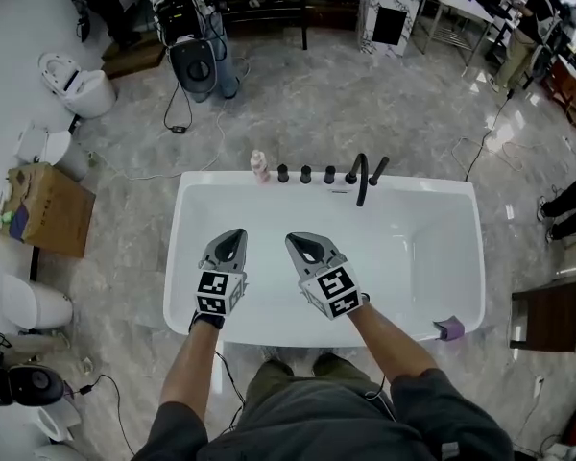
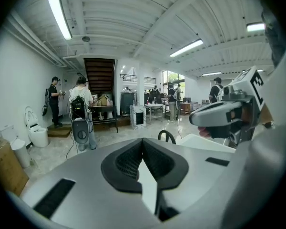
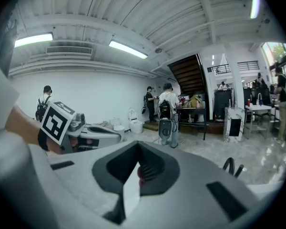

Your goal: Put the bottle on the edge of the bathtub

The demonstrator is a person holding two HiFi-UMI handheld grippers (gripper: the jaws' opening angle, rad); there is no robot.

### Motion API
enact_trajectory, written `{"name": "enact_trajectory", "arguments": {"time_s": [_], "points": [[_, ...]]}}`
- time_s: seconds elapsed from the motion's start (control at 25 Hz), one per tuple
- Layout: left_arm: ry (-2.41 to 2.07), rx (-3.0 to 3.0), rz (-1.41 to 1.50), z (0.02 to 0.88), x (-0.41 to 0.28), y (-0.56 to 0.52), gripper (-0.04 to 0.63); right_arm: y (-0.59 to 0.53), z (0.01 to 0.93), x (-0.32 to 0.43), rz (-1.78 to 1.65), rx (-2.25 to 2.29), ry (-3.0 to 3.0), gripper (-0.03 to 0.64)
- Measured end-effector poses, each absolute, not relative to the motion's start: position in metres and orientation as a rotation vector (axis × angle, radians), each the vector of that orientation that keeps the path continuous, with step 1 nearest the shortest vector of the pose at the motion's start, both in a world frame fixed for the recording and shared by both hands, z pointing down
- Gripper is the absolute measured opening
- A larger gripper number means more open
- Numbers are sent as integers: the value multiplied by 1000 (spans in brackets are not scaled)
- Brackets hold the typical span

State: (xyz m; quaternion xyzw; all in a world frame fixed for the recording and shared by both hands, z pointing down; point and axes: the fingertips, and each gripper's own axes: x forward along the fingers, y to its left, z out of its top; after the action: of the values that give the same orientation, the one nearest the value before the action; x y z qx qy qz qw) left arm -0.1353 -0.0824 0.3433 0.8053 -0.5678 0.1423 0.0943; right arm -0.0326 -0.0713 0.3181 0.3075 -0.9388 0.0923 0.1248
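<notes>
A small pink bottle (image 1: 259, 166) stands upright on the far rim of the white bathtub (image 1: 187, 209), just left of the black tap handles. Both grippers hover over the tub's near half, well short of the bottle. My left gripper (image 1: 234, 237) has its jaws together with nothing between them; in the left gripper view (image 2: 143, 141) the pads meet. My right gripper (image 1: 298, 242) points toward the far rim, its jaws also together (image 3: 136, 144). A pinkish spot shows in the gap under its tips, too small to identify.
A black faucet (image 1: 362, 176) and several black knobs (image 1: 305, 174) sit on the far rim. A purple object (image 1: 450, 328) lies at the tub's near right corner. A cardboard box (image 1: 43, 209) and toilets (image 1: 77, 83) stand left, a wooden stool (image 1: 549, 317) right. People stand at the back.
</notes>
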Motion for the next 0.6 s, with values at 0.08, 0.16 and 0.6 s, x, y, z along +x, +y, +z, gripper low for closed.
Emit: {"name": "enact_trajectory", "arguments": {"time_s": [0.08,0.16,0.6], "points": [[-1694,2391,422,335,-132,-72,2,-65,311,-29,256,898,-2737,0],[-1699,2394,419,327,-129,-63,0,-60,305,-26,245,901,-2737,0],[-1705,2432,376,285,-109,-23,0,-26,275,-10,231,917,-2751,0]]}}
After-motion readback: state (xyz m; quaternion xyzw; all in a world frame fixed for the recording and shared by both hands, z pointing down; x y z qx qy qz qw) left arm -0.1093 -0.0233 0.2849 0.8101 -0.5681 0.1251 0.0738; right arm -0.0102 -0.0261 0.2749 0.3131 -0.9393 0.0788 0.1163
